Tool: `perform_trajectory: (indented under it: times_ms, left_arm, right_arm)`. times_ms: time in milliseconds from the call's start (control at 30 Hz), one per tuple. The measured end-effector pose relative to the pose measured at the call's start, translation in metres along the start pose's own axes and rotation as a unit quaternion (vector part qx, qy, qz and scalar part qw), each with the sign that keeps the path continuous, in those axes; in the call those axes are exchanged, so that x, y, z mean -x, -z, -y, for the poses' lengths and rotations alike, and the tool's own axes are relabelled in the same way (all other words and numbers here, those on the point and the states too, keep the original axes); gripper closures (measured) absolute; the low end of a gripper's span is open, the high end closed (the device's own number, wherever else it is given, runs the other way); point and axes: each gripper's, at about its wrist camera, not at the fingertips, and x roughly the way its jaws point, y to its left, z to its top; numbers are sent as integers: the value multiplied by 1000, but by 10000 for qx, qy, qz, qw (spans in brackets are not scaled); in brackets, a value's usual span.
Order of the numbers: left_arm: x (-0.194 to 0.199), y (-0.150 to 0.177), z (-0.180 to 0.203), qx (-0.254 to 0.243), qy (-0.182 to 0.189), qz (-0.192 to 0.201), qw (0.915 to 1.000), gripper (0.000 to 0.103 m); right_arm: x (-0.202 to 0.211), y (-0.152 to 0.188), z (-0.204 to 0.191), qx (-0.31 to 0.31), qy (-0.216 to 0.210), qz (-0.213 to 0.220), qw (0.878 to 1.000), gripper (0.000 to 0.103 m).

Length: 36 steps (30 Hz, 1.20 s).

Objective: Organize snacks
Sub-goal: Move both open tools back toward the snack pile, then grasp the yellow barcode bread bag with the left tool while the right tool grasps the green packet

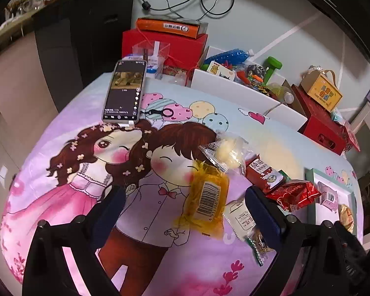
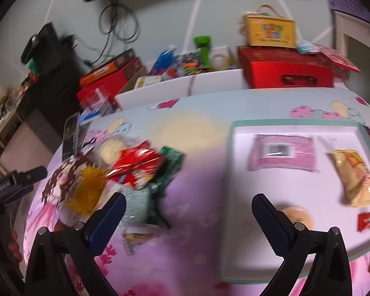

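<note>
So here we've got a pile of loose snacks sitting on the cartoon-print cloth-covered surface [image 1: 86, 172], and a shallow white tray with a mint-green rim [image 2: 296, 122] off to the right of the pile that already holds a few: a pink rectangular wrapper [image 2: 282, 156], a beige crinkly bag [image 2: 355, 182], a small red square packet [image 2: 365, 221] and a round tan thing we can't quite make out.

Left claw [image 1: 185, 192] is spread wide and holding nothing, hovering right over the translucent yellow packet with the barcode label [image 1: 206, 197]. Right claw [image 2: 188, 203] is also wide apart and empty, sitting between the pile and the tray (that view is smeared with blur, so don't trust fine detail there).

Our read: the next grab is the yellow packet. Tips for doing it well:

- It overlaps the clear bag of pale round puffs [image 1: 228, 154] at its top end and touches a white-labelled wrapper [image 1: 241, 218] on its right, so come straight down and pinch across the narrow width, or we'll probably drag a neighbour along.
- Soft film crumples, so close gently and grab the body, not the frilly edge.
- The shiny red foil bag [image 1: 293, 194] and the dark-red rectangular pack [image 1: 264, 174] are just beside the right finger; keep clear.
- Leave the black smartphone [image 1: 125, 91] alone, it's well apart anyway.
</note>
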Motion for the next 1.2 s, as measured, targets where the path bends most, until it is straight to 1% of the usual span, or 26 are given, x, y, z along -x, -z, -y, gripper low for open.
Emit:
perform_trajectory:
  times_ms: [267, 433, 600, 733, 800, 867, 900, 933, 967, 1033, 1067, 1133, 1200]
  left_arm:
    - [-35, 3, 6, -76, 365, -446, 9983, 6]
    - [-56, 6, 11, -110, 490, -706, 9962, 6]
    - [-71, 7, 16, -149, 617, -878, 9941, 6]
    - [-79, 9, 19, -190, 615, -957, 9933, 6]
    - [-82, 9, 20, -188, 621, -971, 9932, 10]
    - [-84, 9, 20, -190, 637, -972, 9930, 19]
    - [-85, 9, 20, -195, 649, -975, 9929, 23]
    - [-85, 9, 21, -201, 663, -984, 9927, 30]
    - [-86, 10, 21, -202, 671, -988, 9926, 37]
    - [-87, 10, 22, -229, 654, -1000, 9926, 45]
    - [-86, 10, 23, -251, 632, -996, 9927, 50]
    - [-86, 10, 22, -257, 619, -992, 9928, 56]
    - [-86, 11, 21, -229, 664, -999, 9925, 58]
  right_arm:
    - [-27, 4, -33, 419, -1, -296, 9987, 0]
    - [-41, 8, -48, 652, 35, -423, 9970, 0]
    - [-50, 8, -54, 771, 97, -506, 9957, 0]
    - [-57, 9, -54, 767, 127, -580, 9953, 3]
    - [-58, 10, -55, 778, 129, -591, 9951, 8]
    - [-59, 10, -55, 779, 131, -601, 9951, 19]
    - [-59, 10, -55, 775, 109, -611, 9951, 21]
    - [-59, 10, -55, 768, 66, -617, 9951, 28]
    - [-58, 10, -55, 767, 37, -619, 9951, 31]
    - [-57, 10, -56, 780, -33, -633, 9949, 47]
    - [-56, 10, -57, 787, -52, -641, 9948, 47]
    - [-56, 11, -58, 818, -77, -657, 9945, 49]
    - [-55, 11, -58, 816, -92, -655, 9945, 49]
